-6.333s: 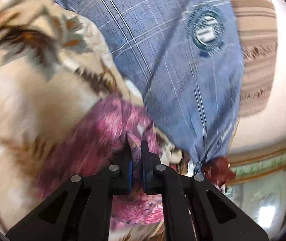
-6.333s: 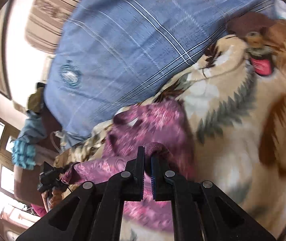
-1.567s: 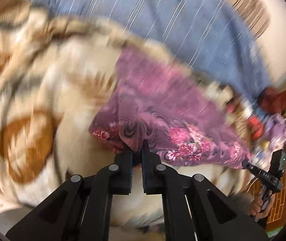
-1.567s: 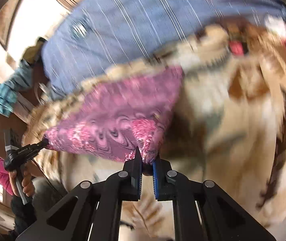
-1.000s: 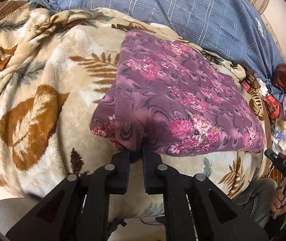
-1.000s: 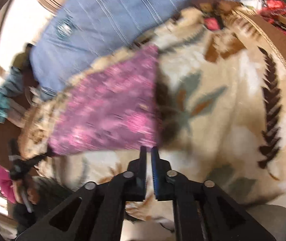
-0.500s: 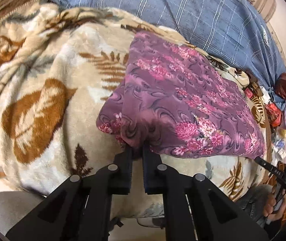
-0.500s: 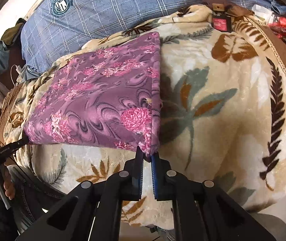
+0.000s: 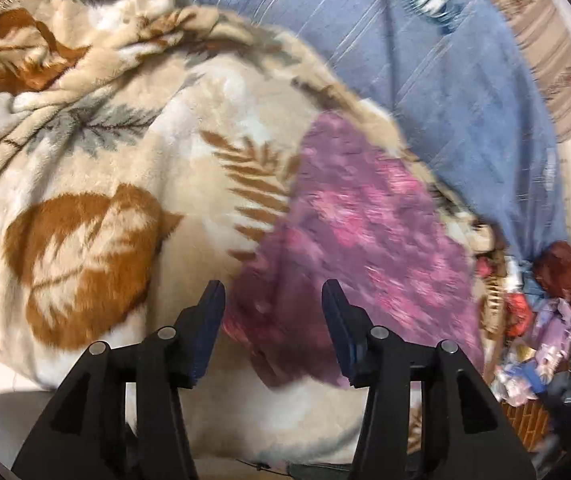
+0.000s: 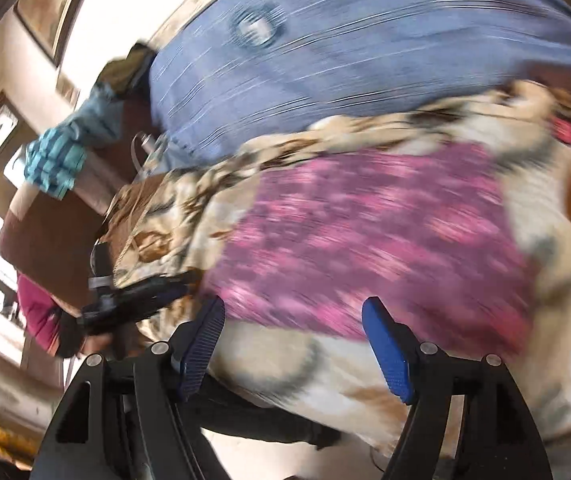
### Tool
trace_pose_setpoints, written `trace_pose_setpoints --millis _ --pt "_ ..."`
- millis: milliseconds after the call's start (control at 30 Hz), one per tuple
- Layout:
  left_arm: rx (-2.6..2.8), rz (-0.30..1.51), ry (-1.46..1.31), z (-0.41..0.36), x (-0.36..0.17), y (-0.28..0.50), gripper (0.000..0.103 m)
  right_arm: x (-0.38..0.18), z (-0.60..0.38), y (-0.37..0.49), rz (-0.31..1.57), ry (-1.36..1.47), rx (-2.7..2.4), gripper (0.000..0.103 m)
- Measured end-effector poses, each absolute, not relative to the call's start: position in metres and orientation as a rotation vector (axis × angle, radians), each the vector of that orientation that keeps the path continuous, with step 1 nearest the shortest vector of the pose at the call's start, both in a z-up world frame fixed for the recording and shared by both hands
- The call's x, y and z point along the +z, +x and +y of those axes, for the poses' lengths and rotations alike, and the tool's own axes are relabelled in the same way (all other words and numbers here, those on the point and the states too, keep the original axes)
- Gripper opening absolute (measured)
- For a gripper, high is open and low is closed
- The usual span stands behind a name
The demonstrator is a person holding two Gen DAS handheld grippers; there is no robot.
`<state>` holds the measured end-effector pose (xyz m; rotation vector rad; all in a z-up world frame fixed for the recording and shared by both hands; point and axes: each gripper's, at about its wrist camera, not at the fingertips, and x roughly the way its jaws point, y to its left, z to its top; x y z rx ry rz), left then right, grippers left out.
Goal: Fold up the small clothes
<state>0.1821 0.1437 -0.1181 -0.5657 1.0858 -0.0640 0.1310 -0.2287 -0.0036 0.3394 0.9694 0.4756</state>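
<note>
A purple floral garment (image 9: 357, 232) lies spread flat on a cream leaf-patterned blanket (image 9: 97, 184). My left gripper (image 9: 273, 300) is open, its fingers standing over the garment's near left corner, holding nothing. In the right wrist view the same garment (image 10: 365, 236) lies on the blanket (image 10: 545, 216), and my right gripper (image 10: 293, 320) is open and empty over its near edge. The left gripper (image 10: 141, 300) shows at the left of that view. Both views are blurred by motion.
A blue plaid sheet (image 9: 425, 60) covers the bed behind the blanket; it also shows in the right wrist view (image 10: 345, 48). Cluttered small items (image 9: 525, 320) lie at the right. A teal cloth (image 10: 61, 156) hangs over a brown headboard (image 10: 49, 240) at the left.
Both grippers have opened and let go of the garment's near corners. The garment now lies flat on the blanket. Both cameras have swung.
</note>
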Motion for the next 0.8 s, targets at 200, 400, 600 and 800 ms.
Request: trace_pose_setpoints --millis 200,400,600,800 --pt "-0.179 1.080 -0.845 0.169 -0.151 0.166 0.050 -0.021 -0.111 0.226 1.176 0.253 0.570 0.073" --pt "-0.261 1.132 -0.843 0.153 -0.157 0.172 0.057 -0.077 -0.026 0.298 1.404 0.121 0.517 0.071" --pt "-0.282 1.174 -0.915 0.149 -0.171 0.181 0.059 -0.114 0.012 0.326 1.559 0.091 0.476 0.070" --pt "-0.295 1.179 -0.897 0.142 -0.170 0.189 0.063 -0.120 0.026 0.324 1.567 0.012 0.447 0.071"
